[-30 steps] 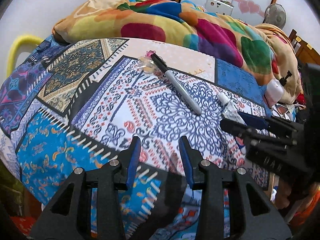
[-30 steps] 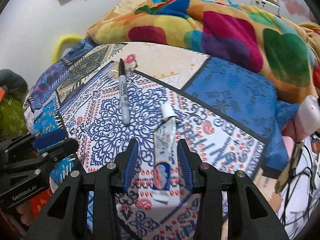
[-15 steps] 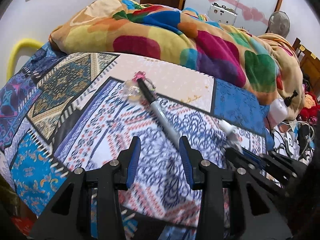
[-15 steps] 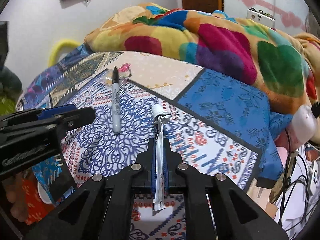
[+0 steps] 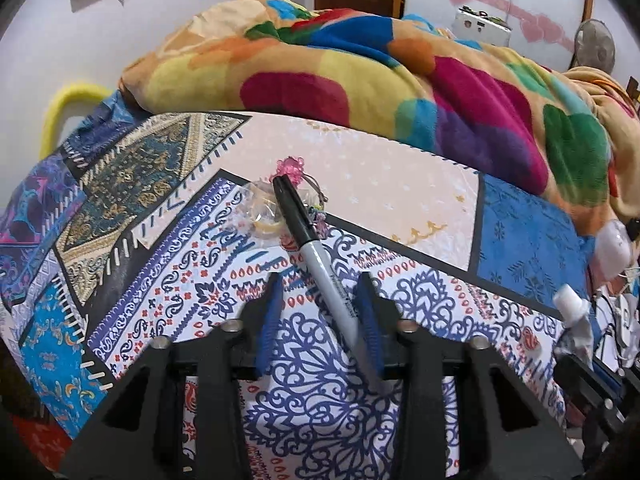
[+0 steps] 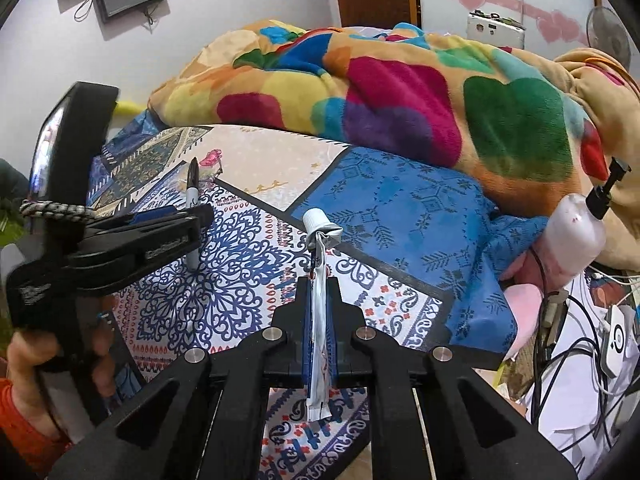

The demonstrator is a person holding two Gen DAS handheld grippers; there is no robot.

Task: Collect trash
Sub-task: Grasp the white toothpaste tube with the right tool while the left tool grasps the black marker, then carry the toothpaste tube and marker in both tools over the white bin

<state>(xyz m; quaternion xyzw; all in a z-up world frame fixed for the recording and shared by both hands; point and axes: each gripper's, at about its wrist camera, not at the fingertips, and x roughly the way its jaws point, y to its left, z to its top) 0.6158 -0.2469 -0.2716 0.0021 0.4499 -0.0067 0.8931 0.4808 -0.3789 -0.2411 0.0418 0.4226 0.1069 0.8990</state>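
My right gripper [image 6: 318, 288] is shut on a flattened white toothpaste tube [image 6: 319, 320] with a white cap, held off the bed; the tube also shows at the right edge of the left wrist view [image 5: 573, 316]. My left gripper [image 5: 320, 292] is open, its jaws on either side of a grey marker with a black cap [image 5: 316, 260] that lies on the patterned bedspread [image 5: 168, 288]. The marker also shows in the right wrist view [image 6: 193, 196]. A crumpled clear wrapper [image 5: 262, 214] and a small pink trinket [image 5: 290, 168] lie at the marker's cap end.
A colourful heart-print blanket [image 5: 380, 76] is piled at the back of the bed. A white pump bottle [image 6: 576, 236] lies at the bed's right edge, with cables [image 6: 580, 344] and a white device below. A yellow bar [image 5: 64, 104] stands at the left.
My right gripper closed on the toothpaste tube and lifted it. My left gripper moved forward until the marker lay between its open jaws.
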